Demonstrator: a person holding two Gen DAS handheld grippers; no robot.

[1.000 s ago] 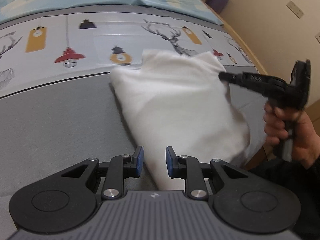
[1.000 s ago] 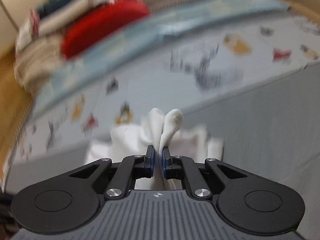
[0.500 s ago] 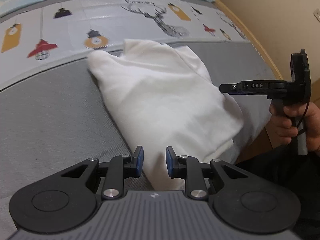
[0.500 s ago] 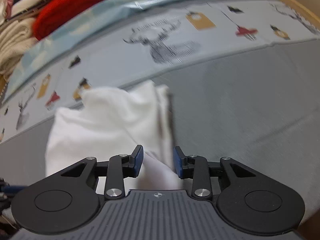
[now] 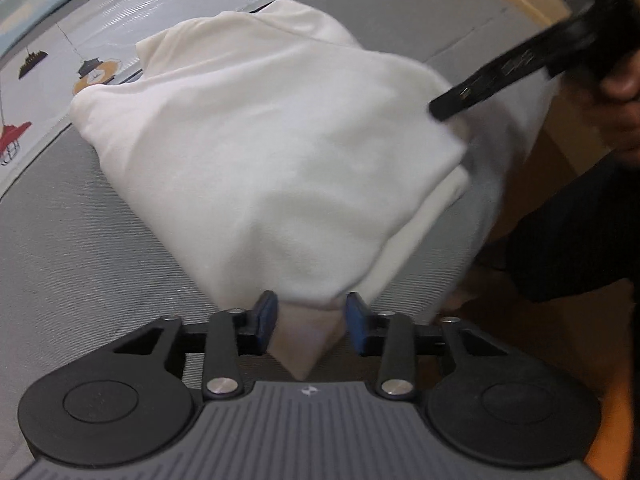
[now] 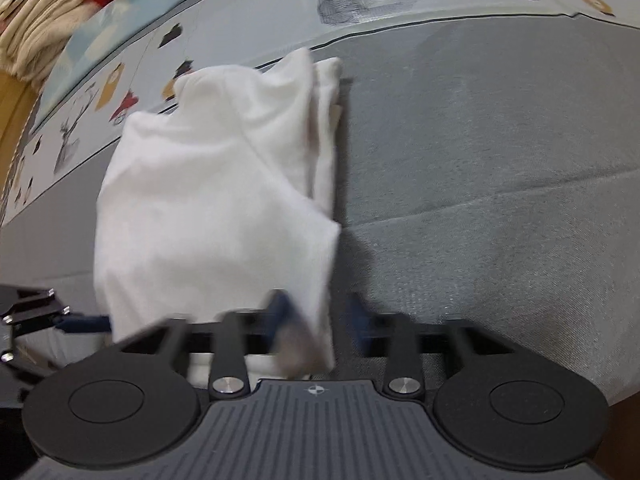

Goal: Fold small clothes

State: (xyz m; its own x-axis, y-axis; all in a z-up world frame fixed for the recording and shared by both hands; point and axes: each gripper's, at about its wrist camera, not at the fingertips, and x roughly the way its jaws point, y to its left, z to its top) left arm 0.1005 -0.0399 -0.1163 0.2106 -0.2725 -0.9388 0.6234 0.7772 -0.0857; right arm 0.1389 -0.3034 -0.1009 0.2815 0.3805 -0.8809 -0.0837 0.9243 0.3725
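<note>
White garment [image 5: 280, 152] lies folded on the grey bed cover [image 5: 80, 260]. Left gripper [image 5: 311, 316] holds its jaws narrowly apart over the garment's near corner; right gripper [image 6: 318, 320], blurred, is closing its jaws at the garment's near edge.

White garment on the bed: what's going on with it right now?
A person holds a gripper in each hand over a partly folded white cloth garment lying on the grey bed cover. The left gripper is open and straddles the garment's near corner without pinching it. The right gripper has its jaws closing around another edge of the garment, blurred and not yet pressing. Neither has a grip yet.
</note>
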